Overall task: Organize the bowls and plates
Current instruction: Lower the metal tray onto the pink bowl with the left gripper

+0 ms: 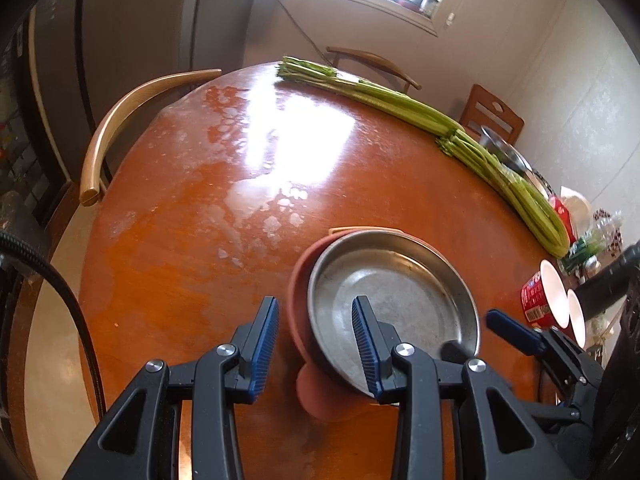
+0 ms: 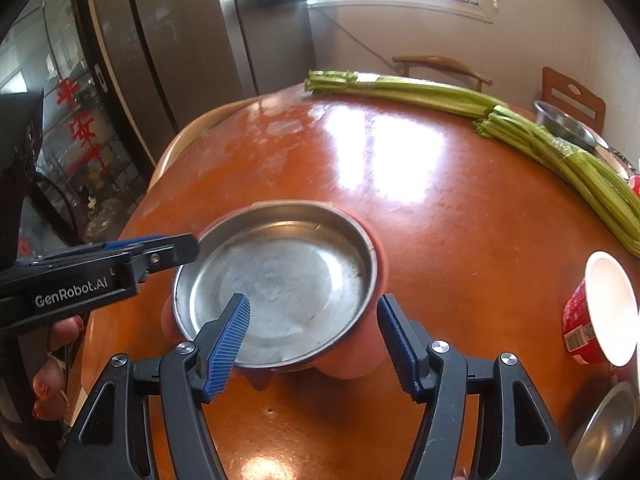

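Sitting near the front edge of the table (image 1: 180, 240), a shallow steel plate (image 2: 288, 276) rests inside a pink plate (image 1: 298, 280), and only the pink plate's rim shows around it. The steel plate looks light, stiff and slick, with a thin raised rim. That rim is the place to take hold, since the smooth floor gives the pads nothing to bite on. The pink plate has rounded lobes poking out at the near side and could be soft, perhaps silicone, but I cannot tell for sure. If it flexes, lifting the pair by one edge may let it sag or slip away from the steel plate.

The left gripper (image 1: 316, 344) is drawn narrow across the left rim of the pair and appears to pinch it. The right gripper (image 2: 314, 340) stands half wide, one pad over the steel floor and one outside the pink edge, gripping nothing.

Most of the pink plate is hidden under the steel one. A second steel dish (image 2: 604, 432) is cut off at the lower right, a steel bowl (image 2: 568, 124) sits half behind the celery (image 2: 560, 148), and window glare washes out the tabletop.
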A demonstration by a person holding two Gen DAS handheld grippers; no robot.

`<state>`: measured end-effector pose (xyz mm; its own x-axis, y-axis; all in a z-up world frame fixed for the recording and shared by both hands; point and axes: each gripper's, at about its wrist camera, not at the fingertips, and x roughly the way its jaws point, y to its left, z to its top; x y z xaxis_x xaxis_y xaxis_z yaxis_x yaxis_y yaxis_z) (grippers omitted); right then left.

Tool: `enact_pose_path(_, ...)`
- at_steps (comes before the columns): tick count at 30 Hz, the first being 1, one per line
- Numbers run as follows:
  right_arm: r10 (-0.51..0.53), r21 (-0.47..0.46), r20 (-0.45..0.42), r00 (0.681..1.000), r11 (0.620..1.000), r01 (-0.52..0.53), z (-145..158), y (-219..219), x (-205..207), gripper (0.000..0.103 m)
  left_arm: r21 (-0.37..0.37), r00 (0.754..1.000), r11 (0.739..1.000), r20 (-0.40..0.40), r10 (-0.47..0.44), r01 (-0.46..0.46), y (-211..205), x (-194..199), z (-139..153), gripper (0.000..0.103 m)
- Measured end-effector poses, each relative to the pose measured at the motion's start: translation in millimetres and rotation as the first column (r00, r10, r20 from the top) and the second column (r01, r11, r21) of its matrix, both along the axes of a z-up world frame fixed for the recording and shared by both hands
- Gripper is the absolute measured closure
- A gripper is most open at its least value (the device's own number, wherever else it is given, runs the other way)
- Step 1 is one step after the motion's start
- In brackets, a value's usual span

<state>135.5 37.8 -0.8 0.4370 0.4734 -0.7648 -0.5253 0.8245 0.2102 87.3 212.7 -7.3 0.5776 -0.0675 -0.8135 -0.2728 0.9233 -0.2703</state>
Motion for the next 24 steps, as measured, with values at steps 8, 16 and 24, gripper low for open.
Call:
enact_pose_path(8,-0.042,0.058,-0.05,0.998,0.997,0.045,-2,-28,1,0.03,-0.072,1.0,0.997,-0.02,0.016,-0.018,12,-2,-8,0.055)
enact_pose_path(16,-0.037,0.093,-0.127,0.991,0.994,0.049,-14,-38,0,0.03,-0.131,0.998,0.991,-0.056,0.003,-0.011,9,9,-20,0.052)
enact_pose_path(24,-0.015,0.116,-0.159,0.987,0.993,0.034,-18,-37,5,0.03,-0.094,0.997,0.995,-0.066,-0.037,0.031,-11,21,-20,0.052)
